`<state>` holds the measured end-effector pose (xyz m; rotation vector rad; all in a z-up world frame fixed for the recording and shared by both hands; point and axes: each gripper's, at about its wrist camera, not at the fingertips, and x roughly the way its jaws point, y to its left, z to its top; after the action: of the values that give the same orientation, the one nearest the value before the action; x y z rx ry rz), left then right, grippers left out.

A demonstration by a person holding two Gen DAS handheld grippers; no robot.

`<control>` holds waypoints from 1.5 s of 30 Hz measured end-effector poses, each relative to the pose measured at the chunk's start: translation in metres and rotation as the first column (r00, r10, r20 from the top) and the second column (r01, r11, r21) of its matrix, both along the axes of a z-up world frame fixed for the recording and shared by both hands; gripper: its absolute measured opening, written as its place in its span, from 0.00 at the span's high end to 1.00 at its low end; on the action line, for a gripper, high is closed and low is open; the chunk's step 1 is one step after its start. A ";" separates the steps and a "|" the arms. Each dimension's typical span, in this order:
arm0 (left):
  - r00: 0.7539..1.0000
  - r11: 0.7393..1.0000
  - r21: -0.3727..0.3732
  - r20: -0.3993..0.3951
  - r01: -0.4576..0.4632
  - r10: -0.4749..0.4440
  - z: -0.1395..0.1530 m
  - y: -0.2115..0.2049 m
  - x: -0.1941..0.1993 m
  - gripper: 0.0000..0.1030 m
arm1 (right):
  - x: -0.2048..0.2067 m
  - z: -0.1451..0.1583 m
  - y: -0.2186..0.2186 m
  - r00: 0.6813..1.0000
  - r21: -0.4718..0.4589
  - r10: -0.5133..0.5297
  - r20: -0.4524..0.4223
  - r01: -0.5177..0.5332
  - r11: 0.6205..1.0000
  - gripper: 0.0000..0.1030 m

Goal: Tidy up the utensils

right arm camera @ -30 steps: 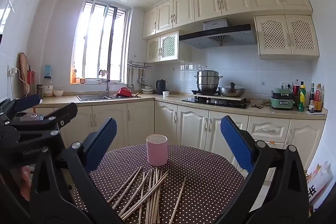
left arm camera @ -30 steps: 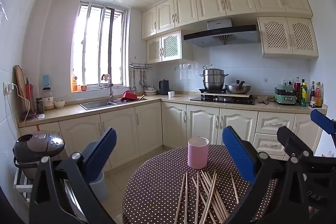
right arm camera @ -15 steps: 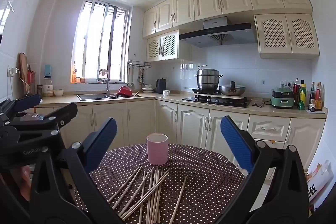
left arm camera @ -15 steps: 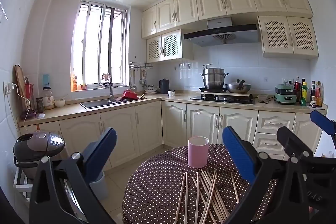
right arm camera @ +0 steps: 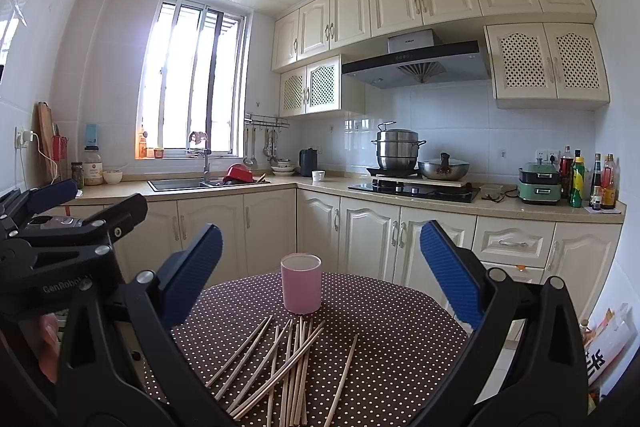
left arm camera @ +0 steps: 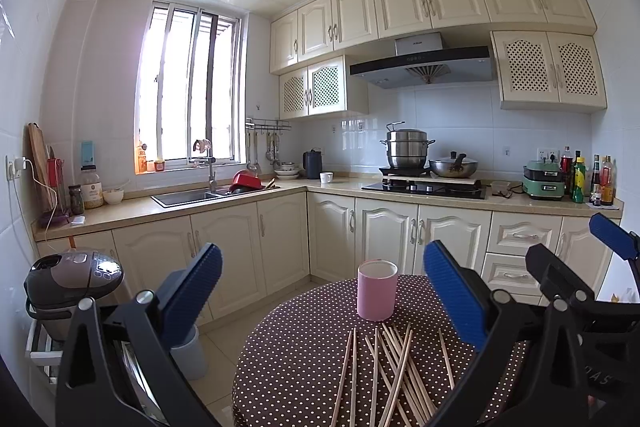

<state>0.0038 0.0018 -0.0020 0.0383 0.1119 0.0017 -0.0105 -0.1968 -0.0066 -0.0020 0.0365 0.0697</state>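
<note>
A pink cup (left arm camera: pixel 377 290) (right arm camera: pixel 301 283) stands upright near the far side of a round table with a brown polka-dot cloth (left arm camera: pixel 296 347) (right arm camera: pixel 400 339). Several wooden chopsticks (left arm camera: pixel 394 371) (right arm camera: pixel 286 363) lie scattered on the cloth just in front of the cup. My left gripper (left arm camera: pixel 324 291) hovers above the table's left side, open and holding nothing. My right gripper (right arm camera: pixel 320 275) hovers above the near side, open and holding nothing. Each gripper also shows at the edge of the other's view.
Cream kitchen cabinets and a counter run behind the table, with a sink (left arm camera: pixel 188 195), a stove with pots (left arm camera: pixel 424 183) and bottles (left arm camera: pixel 588 183). A rice cooker (left arm camera: pixel 72 279) sits on a rack at the left. A grey bin (left arm camera: pixel 188 351) stands on the floor.
</note>
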 end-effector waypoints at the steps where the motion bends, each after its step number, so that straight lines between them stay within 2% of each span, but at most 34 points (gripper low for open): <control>1: 1.000 1.000 0.001 -0.001 0.001 -0.001 0.000 0.000 0.000 0.04 | 0.000 0.000 0.000 1.000 0.000 0.000 0.000 0.000 1.000 0.06; 45: 0.999 1.000 0.017 -0.038 -0.009 0.010 -0.007 -0.004 0.001 0.04 | 0.004 0.004 -0.005 0.999 0.026 0.020 -0.048 -0.019 0.999 0.06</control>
<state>0.0046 -0.0024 -0.0095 0.0544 0.1505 0.0114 -0.0063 -0.2021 -0.0029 0.0249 0.0836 0.0899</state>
